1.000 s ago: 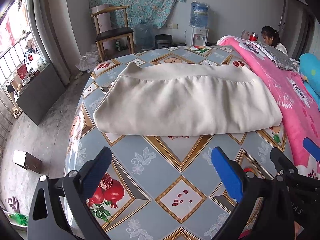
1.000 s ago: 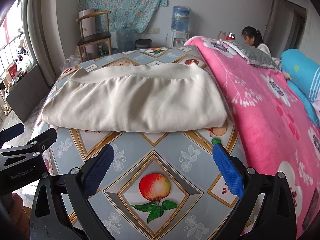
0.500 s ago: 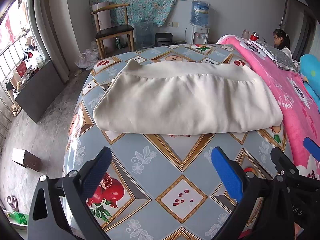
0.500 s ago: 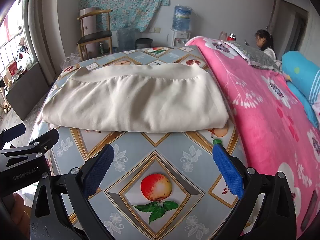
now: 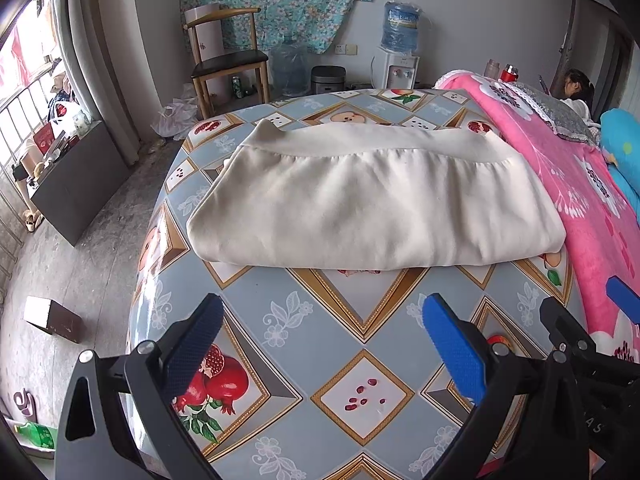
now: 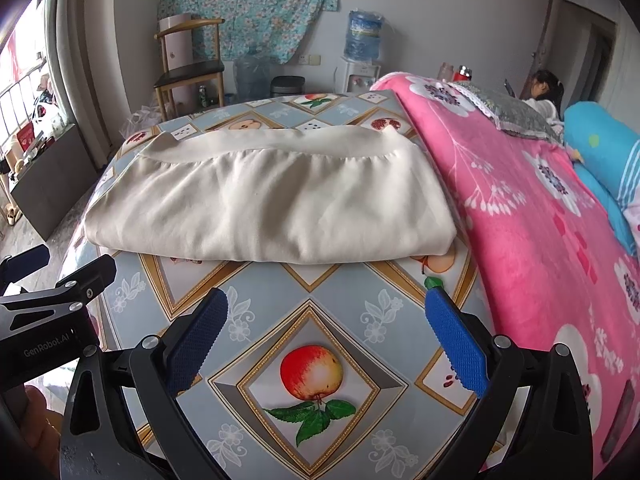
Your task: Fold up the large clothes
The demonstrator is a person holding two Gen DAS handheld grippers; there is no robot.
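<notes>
A cream garment lies folded into a wide rectangle on the fruit-patterned tablecloth, its gathered band along the far edge. It shows in the right wrist view too, as the same cream garment. My left gripper hovers open over the near part of the table, short of the garment's front fold, nothing between its blue pads. My right gripper is open as well, over an apple print, also clear of the cloth. The left gripper's black frame sits at the left edge of the right wrist view.
A pink floral blanket borders the table on the right, with a blue pillow and a seated person beyond. A wooden chair, water dispenser and bins stand at the back wall. Floor drops off to the left.
Both views have shifted slightly, the garment sitting a little farther from the grippers than a second ago. The garment itself has not moved and both grippers stay open.
</notes>
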